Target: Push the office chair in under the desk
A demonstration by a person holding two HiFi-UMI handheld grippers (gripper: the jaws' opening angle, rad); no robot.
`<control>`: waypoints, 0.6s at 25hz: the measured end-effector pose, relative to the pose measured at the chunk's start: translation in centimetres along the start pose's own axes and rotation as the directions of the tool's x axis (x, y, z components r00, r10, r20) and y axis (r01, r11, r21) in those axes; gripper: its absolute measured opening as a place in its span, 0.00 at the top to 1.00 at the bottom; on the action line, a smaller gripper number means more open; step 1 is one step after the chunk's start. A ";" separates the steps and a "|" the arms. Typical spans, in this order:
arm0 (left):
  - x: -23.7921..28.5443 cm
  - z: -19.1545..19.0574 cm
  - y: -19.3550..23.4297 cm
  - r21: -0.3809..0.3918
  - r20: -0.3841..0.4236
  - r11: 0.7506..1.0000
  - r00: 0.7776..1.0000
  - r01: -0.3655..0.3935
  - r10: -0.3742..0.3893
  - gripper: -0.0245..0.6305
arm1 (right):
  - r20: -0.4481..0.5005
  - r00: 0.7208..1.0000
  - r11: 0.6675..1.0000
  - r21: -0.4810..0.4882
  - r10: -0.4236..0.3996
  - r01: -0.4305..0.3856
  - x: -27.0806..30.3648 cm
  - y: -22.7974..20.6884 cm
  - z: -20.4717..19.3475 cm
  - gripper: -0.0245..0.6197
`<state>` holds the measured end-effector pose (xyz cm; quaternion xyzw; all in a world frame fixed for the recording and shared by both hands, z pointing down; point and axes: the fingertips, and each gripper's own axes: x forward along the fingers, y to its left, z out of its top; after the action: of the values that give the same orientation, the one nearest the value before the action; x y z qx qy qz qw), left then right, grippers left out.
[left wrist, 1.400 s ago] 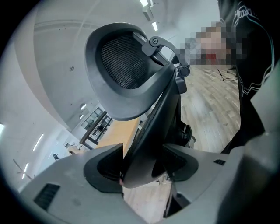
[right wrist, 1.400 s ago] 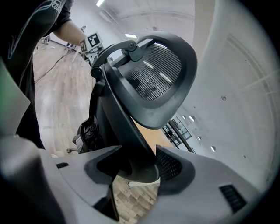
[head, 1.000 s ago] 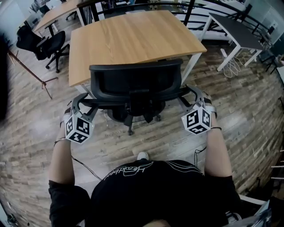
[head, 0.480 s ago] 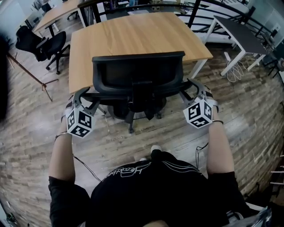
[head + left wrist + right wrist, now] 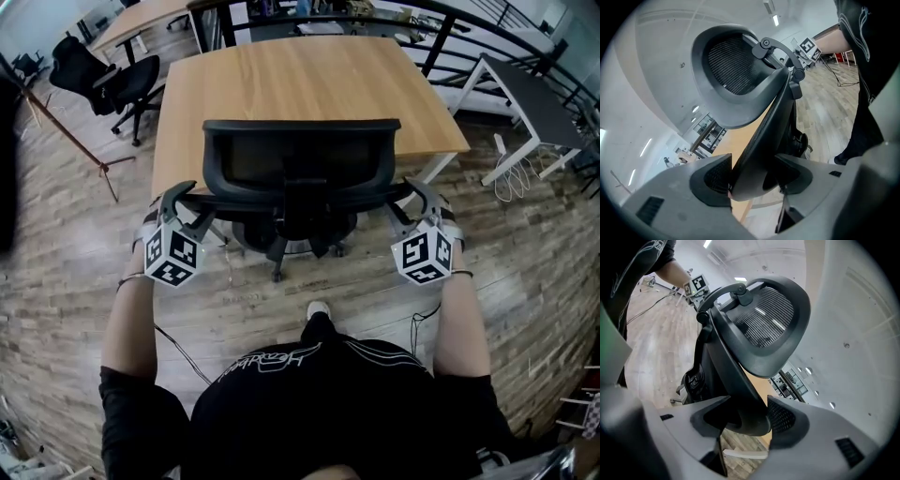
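A black office chair with a mesh backrest stands at the front edge of a wooden desk, its back towards me. My left gripper is shut on the rear end of the chair's left armrest. The right gripper is shut on the right armrest in the same way. In the left gripper view the dark armrest bar fills the gap of the left gripper, with the backrest above. The right gripper view mirrors this: right gripper, backrest.
Another black chair stands at the back left, beside a thin stand leg. A dark table with white legs is at the right, a black railing behind the desk. A cable lies on the wood floor by my foot.
The chair has rolled forward towards the desk with both grippers on it; its backrest now overlaps the desk's front edge. The person has stepped forward behind it.
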<state>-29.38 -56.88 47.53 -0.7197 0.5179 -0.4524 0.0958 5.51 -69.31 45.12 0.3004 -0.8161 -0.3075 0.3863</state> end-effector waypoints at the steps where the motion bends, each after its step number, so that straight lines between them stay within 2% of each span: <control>1: 0.3 0.1 0.3 -0.002 -0.004 1.000 1.000 -0.004 0.003 0.58 | 0.006 1.000 1.000 -0.002 0.004 -0.004 0.4 -0.3 0.0 0.56; 15: 3.8 0.6 2.7 -0.031 -0.056 0.998 0.997 -0.053 0.052 0.58 | 0.059 0.998 0.999 -0.026 0.029 -0.027 5.5 -3.5 -0.3 0.56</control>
<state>-30.49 -61.38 47.65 -0.6945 0.5463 -0.4610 0.0817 3.77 -75.63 45.16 0.2748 -0.8275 -0.3211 0.3697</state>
